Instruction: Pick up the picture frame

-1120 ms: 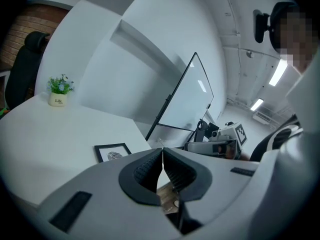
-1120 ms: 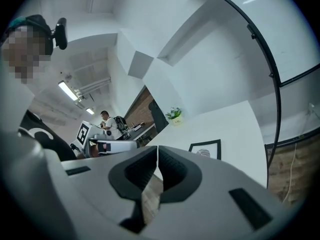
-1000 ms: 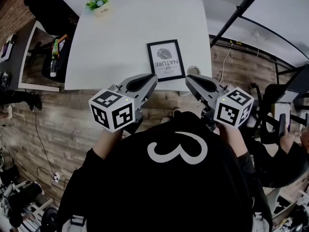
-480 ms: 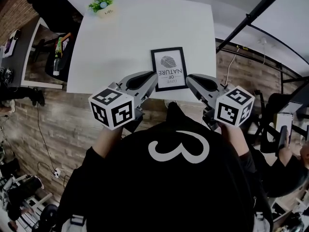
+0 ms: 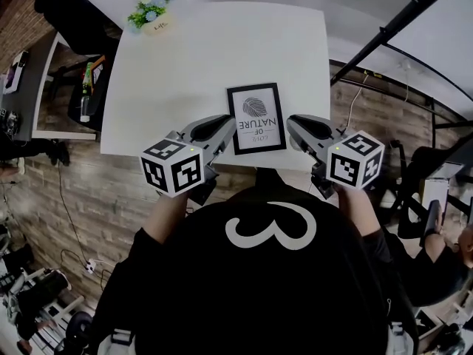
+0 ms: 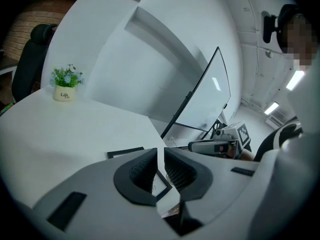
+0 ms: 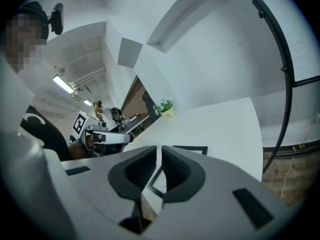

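Setting: white tabletop [image 5: 185, 65] above a plank-patterned floor [image 5: 81, 191].
Picture frame [image 5: 256, 118]: lies flat, face up, at the tabletop's near edge; untouched.
Flower pot [image 5: 150, 13]: far corner, well apart from the picture frame, no obstruction.
Left claw [image 5: 229, 122]: just beside the picture frame's left side; jaws pressed together, nothing between.
Right claw [image 5: 290, 123]: just beside the picture frame's right side; jaws pressed together, empty.
Why flanking: likely a two-sided approach, since a thin flat frame offers only its edges.
Status: lift not begun; the jaws must spread before either can bite.
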